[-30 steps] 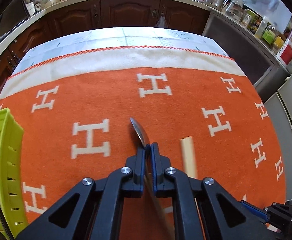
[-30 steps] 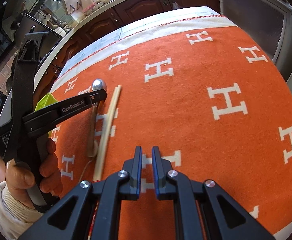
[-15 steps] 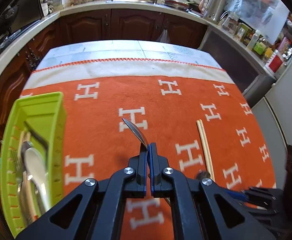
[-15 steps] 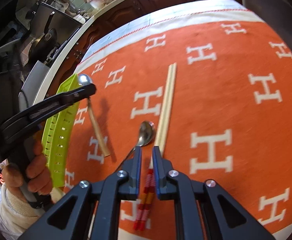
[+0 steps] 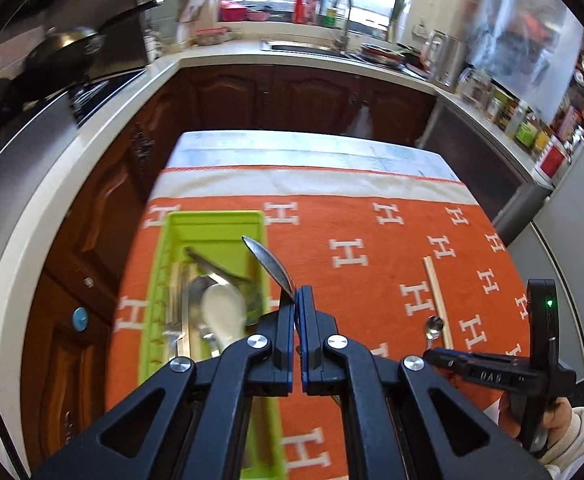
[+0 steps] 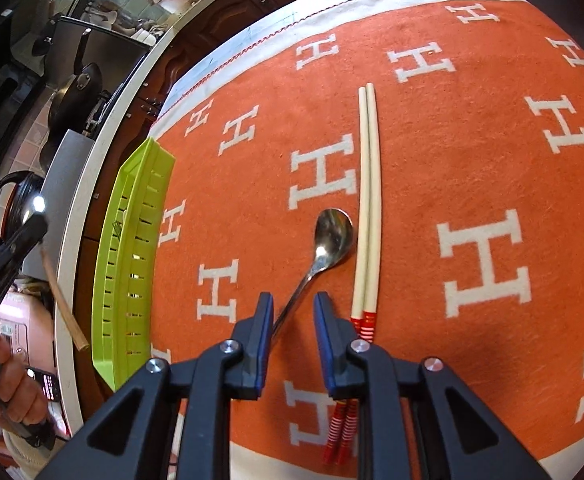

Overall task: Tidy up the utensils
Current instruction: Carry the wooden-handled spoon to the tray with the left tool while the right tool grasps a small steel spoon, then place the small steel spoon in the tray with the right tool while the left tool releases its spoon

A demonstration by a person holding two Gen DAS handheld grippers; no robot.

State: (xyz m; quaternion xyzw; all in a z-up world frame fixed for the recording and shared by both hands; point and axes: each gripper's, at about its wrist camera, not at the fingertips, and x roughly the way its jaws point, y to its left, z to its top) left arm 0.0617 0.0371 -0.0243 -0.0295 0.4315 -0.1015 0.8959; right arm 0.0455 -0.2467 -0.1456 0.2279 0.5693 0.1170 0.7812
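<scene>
My left gripper (image 5: 295, 300) is shut on a wooden-handled metal spoon (image 5: 270, 266), held in the air above the right side of the green utensil tray (image 5: 154, 296). The tray holds a white spoon (image 5: 224, 312) and several metal utensils. In the right wrist view the left gripper (image 6: 32, 222) shows at the far left with the spoon's wooden handle (image 6: 62, 302) hanging down. My right gripper (image 6: 292, 304) is open, its jaws on either side of the handle of a metal spoon (image 6: 329, 240) lying on the orange cloth. A pair of cream chopsticks (image 6: 367, 200) lies just right of it.
The green tray (image 6: 132, 248) sits at the left edge of the orange H-patterned cloth (image 6: 471, 140). Kitchen counters, a sink (image 5: 311, 46) and a stove with a pan (image 5: 64, 46) surround the table. The right gripper's body (image 5: 503, 372) shows at lower right in the left wrist view.
My left gripper has carried the wooden-handled spoon left and up, over the green tray. My right gripper has opened and come down around the metal spoon's handle.
</scene>
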